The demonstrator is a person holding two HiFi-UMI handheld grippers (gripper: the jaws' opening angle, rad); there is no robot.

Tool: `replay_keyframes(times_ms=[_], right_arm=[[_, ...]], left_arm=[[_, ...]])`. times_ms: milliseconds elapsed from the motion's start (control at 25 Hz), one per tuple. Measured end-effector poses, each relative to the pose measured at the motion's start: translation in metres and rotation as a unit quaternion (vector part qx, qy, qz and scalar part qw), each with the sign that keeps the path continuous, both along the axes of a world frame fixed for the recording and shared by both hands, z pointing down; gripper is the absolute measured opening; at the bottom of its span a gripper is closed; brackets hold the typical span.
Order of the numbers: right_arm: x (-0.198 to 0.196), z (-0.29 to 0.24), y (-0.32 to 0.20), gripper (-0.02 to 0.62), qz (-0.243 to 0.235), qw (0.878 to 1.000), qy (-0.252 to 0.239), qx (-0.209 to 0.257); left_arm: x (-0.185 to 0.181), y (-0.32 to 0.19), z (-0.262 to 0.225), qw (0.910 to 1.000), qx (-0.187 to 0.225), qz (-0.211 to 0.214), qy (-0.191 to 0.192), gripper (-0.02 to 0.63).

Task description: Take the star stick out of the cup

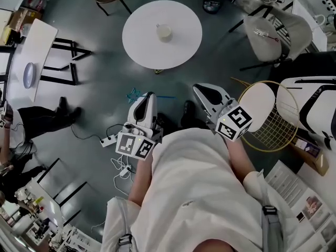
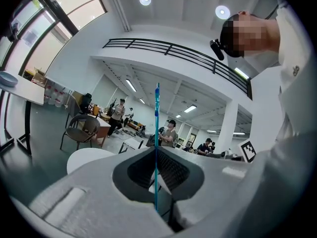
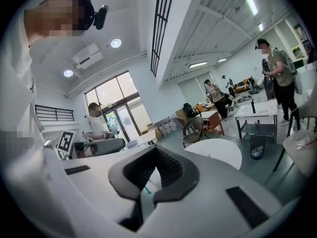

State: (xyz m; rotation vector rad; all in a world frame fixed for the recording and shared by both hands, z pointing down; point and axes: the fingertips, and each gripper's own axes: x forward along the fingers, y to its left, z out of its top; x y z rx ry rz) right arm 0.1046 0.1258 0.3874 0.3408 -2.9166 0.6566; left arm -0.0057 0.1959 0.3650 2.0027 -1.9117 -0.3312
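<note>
The star stick is a thin blue rod with a teal star (image 1: 133, 95) at one end. My left gripper (image 1: 150, 95) is shut on the rod, which lies level above the floor and pokes out to the right. In the left gripper view the rod (image 2: 157, 128) stands upright between the closed jaws of the left gripper (image 2: 156, 148). The pale cup (image 1: 164, 32) stands on the round white table (image 1: 144, 43), well ahead of both grippers. My right gripper (image 1: 198, 87) is beside the left one, shut and holding nothing. In its own view the right gripper (image 3: 156, 148) has its jaw tips together, and the star (image 3: 112, 123) shows off to the left.
A gold wire chair with a white seat (image 1: 265, 114) stands at the right. A power strip and cables (image 1: 111, 138) lie on the floor by my left side. A long white table (image 1: 41, 49) carrying a bowl (image 1: 30, 74) is at the far left, with a seated person (image 1: 31, 121) below it.
</note>
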Motion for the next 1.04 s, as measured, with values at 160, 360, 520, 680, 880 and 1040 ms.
replay_keyframes(times_ms=[160, 360, 520, 680, 880, 1040], right_arm=[[0.003, -0.008, 0.011, 0.006, -0.008, 0.999, 0.005, 0.033], [-0.001, -0.009, 0.019, 0.006, -0.013, 0.999, 0.002, 0.031], [0.002, -0.009, 0.020, 0.006, 0.001, 1.000, 0.003, 0.027], [0.006, -0.006, 0.025, 0.006, 0.003, 1.000, 0.007, 0.027], [0.005, -0.010, 0.028, 0.006, -0.004, 0.999, 0.009, 0.034], [0.003, -0.009, 0.029, 0.006, -0.005, 0.999, 0.016, 0.043]], left_arm=[[0.003, 0.001, -0.006, 0.9999, 0.004, 0.007, -0.011, 0.015], [0.005, 0.002, -0.008, 0.9997, 0.011, 0.014, -0.017, 0.015], [0.005, 0.002, -0.007, 0.9998, 0.012, 0.014, -0.012, 0.015], [0.009, 0.006, -0.002, 0.9998, 0.009, 0.014, -0.007, 0.015], [0.010, 0.011, -0.002, 0.9998, 0.003, 0.016, -0.010, 0.015], [0.006, 0.010, -0.001, 0.9999, 0.001, 0.012, -0.010, 0.015]])
